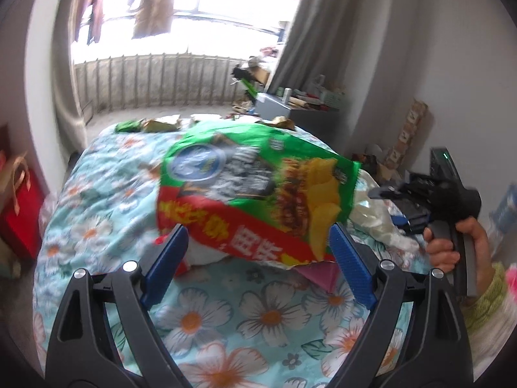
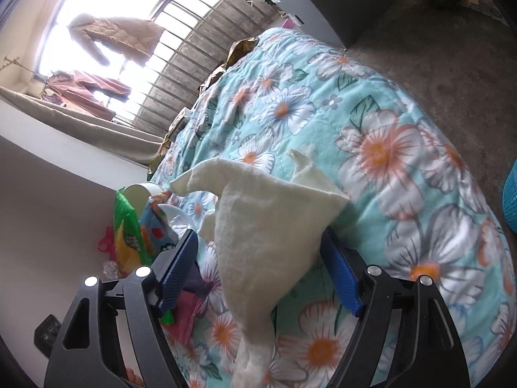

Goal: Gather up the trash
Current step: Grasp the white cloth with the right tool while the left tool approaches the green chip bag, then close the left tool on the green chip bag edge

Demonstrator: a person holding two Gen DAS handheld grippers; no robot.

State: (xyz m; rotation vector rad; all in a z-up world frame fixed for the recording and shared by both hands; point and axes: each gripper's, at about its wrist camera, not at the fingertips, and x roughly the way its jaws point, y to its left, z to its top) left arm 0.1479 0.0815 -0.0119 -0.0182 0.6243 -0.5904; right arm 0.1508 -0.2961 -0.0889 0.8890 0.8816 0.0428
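Observation:
A green and red chip bag lies on a heap of trash on the flowered quilt. My left gripper stands wide open, the bag's lower edge sitting between its blue pads with no visible squeeze. In the right wrist view a white crumpled tissue lies on the quilt. My right gripper is open around it, with a pad at each side of it. The chip bag shows at the left beside a white paper cup and a pink wrapper.
A person's hand grips the other tool at the right. More wrappers lie along the bed's far edge. A grey cabinet stands beyond the bed, a red bag on the floor at left, and a blue basket at the right.

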